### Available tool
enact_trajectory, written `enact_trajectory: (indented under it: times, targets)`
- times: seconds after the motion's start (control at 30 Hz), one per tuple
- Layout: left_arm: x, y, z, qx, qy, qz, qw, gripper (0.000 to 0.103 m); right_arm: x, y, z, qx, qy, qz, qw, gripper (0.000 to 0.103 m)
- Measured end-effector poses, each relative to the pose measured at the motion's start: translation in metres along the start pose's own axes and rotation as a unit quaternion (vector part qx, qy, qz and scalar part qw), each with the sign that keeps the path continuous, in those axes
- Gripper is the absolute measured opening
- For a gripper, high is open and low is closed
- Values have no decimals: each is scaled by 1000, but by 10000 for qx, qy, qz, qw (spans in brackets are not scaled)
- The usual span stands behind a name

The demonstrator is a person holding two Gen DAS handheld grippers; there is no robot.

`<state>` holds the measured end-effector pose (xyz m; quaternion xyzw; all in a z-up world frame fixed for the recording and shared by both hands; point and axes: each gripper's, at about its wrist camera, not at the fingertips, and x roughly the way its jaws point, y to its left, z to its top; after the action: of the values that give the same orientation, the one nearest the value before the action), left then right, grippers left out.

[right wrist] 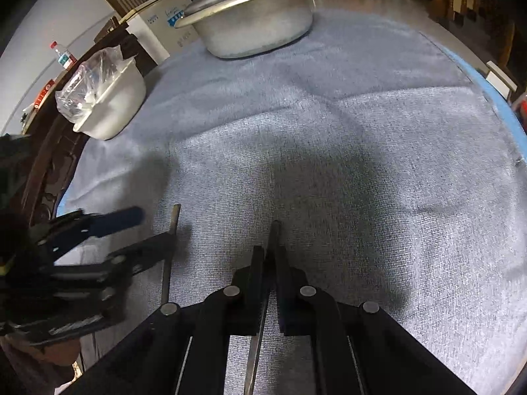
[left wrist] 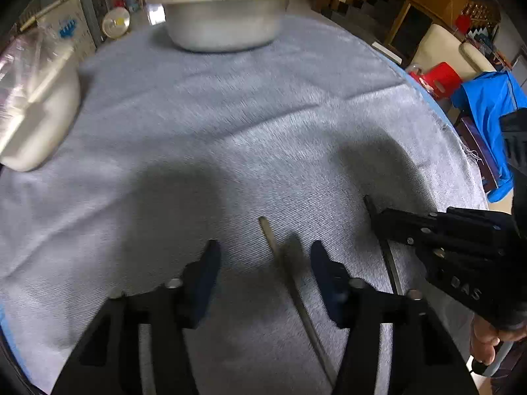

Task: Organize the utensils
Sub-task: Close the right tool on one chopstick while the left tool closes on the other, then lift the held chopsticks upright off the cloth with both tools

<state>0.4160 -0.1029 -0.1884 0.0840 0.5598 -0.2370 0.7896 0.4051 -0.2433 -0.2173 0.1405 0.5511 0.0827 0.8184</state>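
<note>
A thin metal utensil handle (left wrist: 290, 276) lies on the grey cloth between the open fingers of my left gripper (left wrist: 265, 263), nearer the right finger. It also shows in the right wrist view (right wrist: 169, 250), with my left gripper (right wrist: 148, 230) open around it. My right gripper (right wrist: 269, 253) is shut on a second thin metal utensil (right wrist: 272, 233), whose tip sticks out past the fingertips and whose shaft runs back under the gripper. In the left wrist view my right gripper (left wrist: 375, 214) grips that utensil (left wrist: 388, 260) at the right.
A lidded metal pot (left wrist: 227, 10) stands at the far side of the cloth-covered table (left wrist: 230, 115). A white basin (right wrist: 112, 105) holding a clear plastic bag sits at the left. The table edge curves along the right (left wrist: 438, 112), with a red stool and blue cloth beyond.
</note>
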Motion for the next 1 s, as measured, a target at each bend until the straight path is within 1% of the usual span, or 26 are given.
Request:
enact_trajectory:
  times: [0.03, 0.07, 0.1, 0.17, 0.2, 0.23, 0.27, 0.33, 0.4, 0.47, 0.53, 0.7, 0.73, 0.9, 1.0]
  targets:
    - [3, 0, 1, -19, 16, -25, 10000, 45, -1, -1, -1, -8, 7, 13, 10000, 7]
    - [4, -1, 1, 18, -86, 7, 10000, 44, 0, 0, 1, -18, 20, 27, 10000, 7]
    - [5, -3, 1, 43, -86, 26, 9999, 42, 0, -1, 1, -33, 30, 32, 10000, 7]
    - [6, -5, 0, 157, -143, 125, 9997, 34, 0, 0, 1, -75, 52, 15, 10000, 7]
    - [7, -7, 0, 230, -153, 214, 9994, 27, 1, 1, 2, -85, 57, 3, 9999, 7]
    - [7, -8, -1, 316, -159, 291, 9989, 18, 2, 2, 3, -95, 60, -19, 9999, 7]
    - [7, -8, -1, 346, -159, 273, 9989, 13, 2, 3, 3, -108, 61, -50, 9999, 7]
    - [5, -4, -1, 298, -140, 173, 9993, 9, 3, 6, 3, -130, 47, -112, 9998, 7]
    - [4, 0, -3, 265, -133, 171, 9994, 6, 4, 8, 3, -131, 12, -104, 9999, 7]
    - [0, 4, -8, 218, -172, 283, 9992, 5, 3, 6, 1, -10, -28, -21, 10000, 7]
    - [-8, 11, -14, 132, -274, 307, 9991, 5, -5, 5, -2, 83, -146, 38, 9999, 7]
    - [-52, 35, -34, -184, -711, 416, 9964, 5, -37, 10, -15, 83, -618, 248, 9977, 7]
    - [-58, 35, -34, -243, -789, 437, 9956, 5, -44, 11, -16, 88, -699, 287, 9971, 7]
    - [-117, 51, -57, -605, -1417, 640, 9860, 5, -91, 21, -37, 86, -1298, 414, 9906, 6]
    - [-159, 61, -79, -780, -1862, 760, 9765, 5, -120, 23, -55, 129, -1677, 446, 9847, 6]
